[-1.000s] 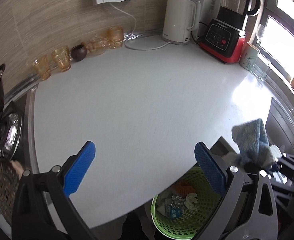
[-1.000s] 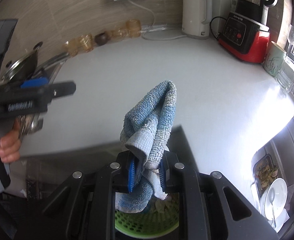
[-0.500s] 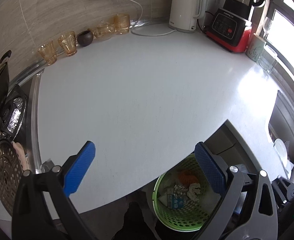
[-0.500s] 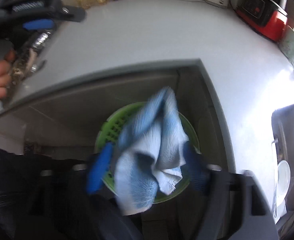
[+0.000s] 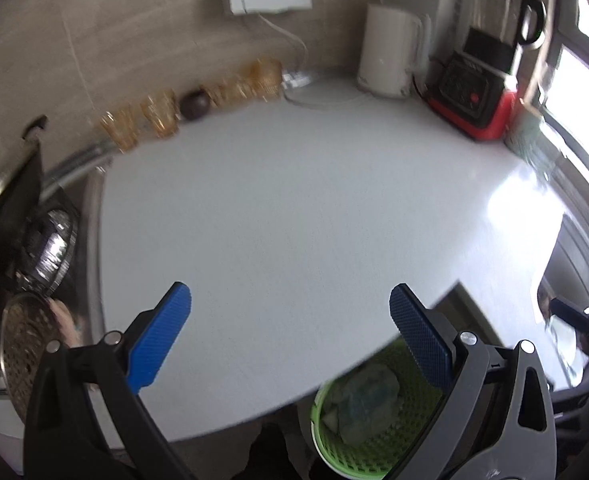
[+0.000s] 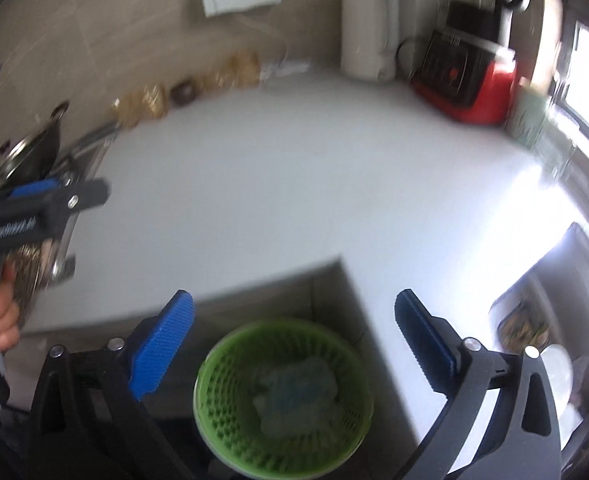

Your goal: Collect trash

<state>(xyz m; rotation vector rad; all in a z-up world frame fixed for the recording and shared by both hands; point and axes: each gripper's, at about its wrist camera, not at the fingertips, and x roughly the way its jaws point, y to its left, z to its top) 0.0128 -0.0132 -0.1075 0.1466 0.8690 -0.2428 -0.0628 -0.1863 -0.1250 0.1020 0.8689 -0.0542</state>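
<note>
Right gripper [image 6: 294, 340]: fingers wide apart, empty; lift it straight clear of the bin [image 6: 284, 396].
Left gripper [image 5: 290, 332]: spread wide, empty.
Cloth [image 6: 296, 398]: lies in the bin.

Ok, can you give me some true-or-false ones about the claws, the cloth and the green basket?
1. The cloth lies in the basket. True.
2. The right claw is squeezing the cloth. False: it is open and holds nothing.
3. The left claw is open. True.
4. The basket stands on the counter. False: it sits lower down, past the counter's edge.
5. The blender has a red base. True.
6. The kettle is black. False: it is white.
</note>
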